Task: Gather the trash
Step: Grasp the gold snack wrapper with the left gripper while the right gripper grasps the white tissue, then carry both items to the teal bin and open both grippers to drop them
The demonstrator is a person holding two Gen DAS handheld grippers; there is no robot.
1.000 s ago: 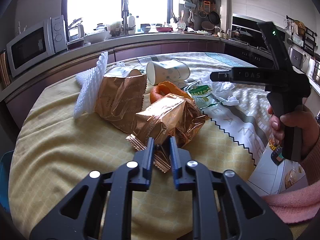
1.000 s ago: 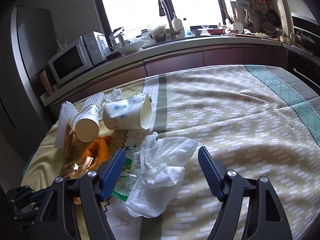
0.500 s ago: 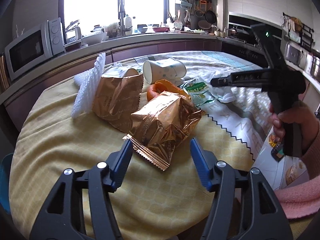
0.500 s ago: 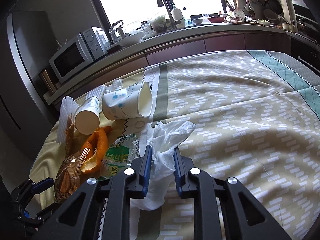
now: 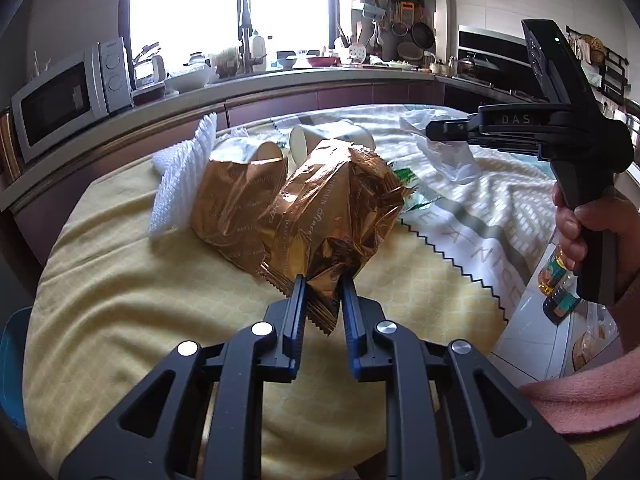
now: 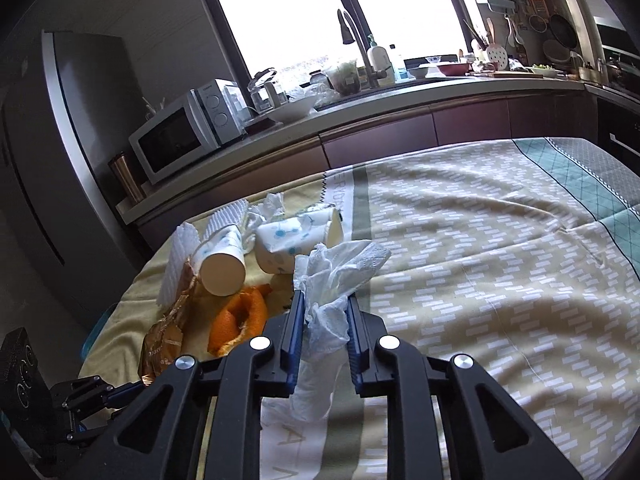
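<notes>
Yellow cloth-covered table (image 5: 120, 292): my left gripper (image 5: 323, 300) just closed, pinching near corner of crinkled copper foil snack bag (image 5: 332, 216), long axis pointing away and up. Second copper bag (image 5: 236, 204) and two tipped paper cups (image 6: 248, 256) crowd behind. My right gripper (image 6: 323, 320) pinches crumpled white tissue (image 6: 332, 280), raised

**Litter heaped at one end of cloth-covered counter**

From my remote seat I see the counter (image 6: 500, 280) draped in a yellow quilted cloth (image 5: 120, 300) overlapped by a patterned beige cloth (image 6: 480, 240) with a teal border. On it lie two tipped paper cups (image 6: 224, 268), orange peel (image 6: 240, 316), a white foam net sleeve (image 5: 180, 184), a copper foil wrapper (image 5: 236, 208) and a green-printed packet (image 5: 412, 196), all clustered together.
</notes>
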